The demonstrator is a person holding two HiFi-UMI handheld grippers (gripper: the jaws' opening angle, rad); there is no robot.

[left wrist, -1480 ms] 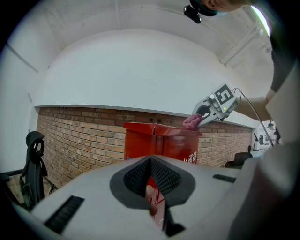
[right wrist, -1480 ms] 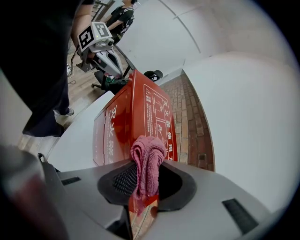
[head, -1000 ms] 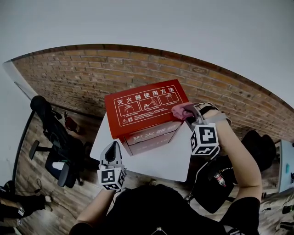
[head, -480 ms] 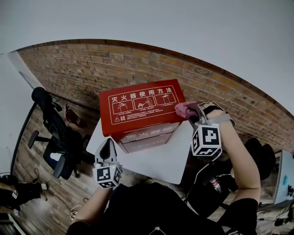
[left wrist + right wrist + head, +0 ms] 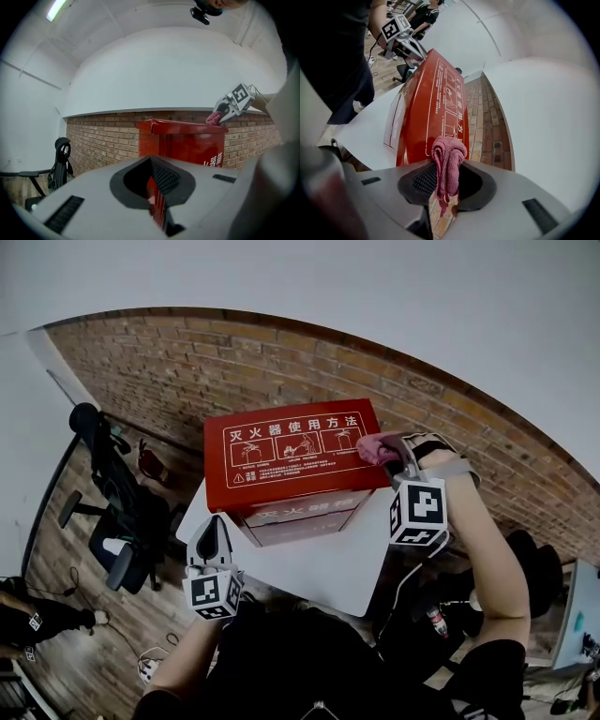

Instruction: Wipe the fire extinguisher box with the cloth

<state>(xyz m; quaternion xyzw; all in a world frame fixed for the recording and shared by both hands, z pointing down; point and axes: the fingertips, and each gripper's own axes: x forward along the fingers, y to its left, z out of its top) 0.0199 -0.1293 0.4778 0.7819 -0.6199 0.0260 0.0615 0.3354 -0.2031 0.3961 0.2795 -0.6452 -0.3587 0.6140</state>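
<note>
The red fire extinguisher box (image 5: 291,465) stands on a white table (image 5: 328,568), its lid printed with white instructions. My right gripper (image 5: 386,454) is shut on a bunched pink cloth (image 5: 370,446), which rests at the right edge of the lid. In the right gripper view the cloth (image 5: 447,164) sticks up between the jaws of that gripper (image 5: 447,180), with the box (image 5: 436,108) stretching away ahead. My left gripper (image 5: 211,542) hovers at the table's near left edge, shut and holding nothing. Past that gripper (image 5: 157,187) the left gripper view shows the box (image 5: 187,140) and the cloth (image 5: 214,118).
A brick wall (image 5: 187,371) runs behind the table. A black office chair (image 5: 112,512) stands on the wooden floor to the left. Dark bags (image 5: 441,615) lie at the right of the table. Another person (image 5: 28,620) is at the far lower left.
The right gripper has slid the cloth slightly toward the back along the lid's right edge. The left gripper has stayed near the table's left edge.
</note>
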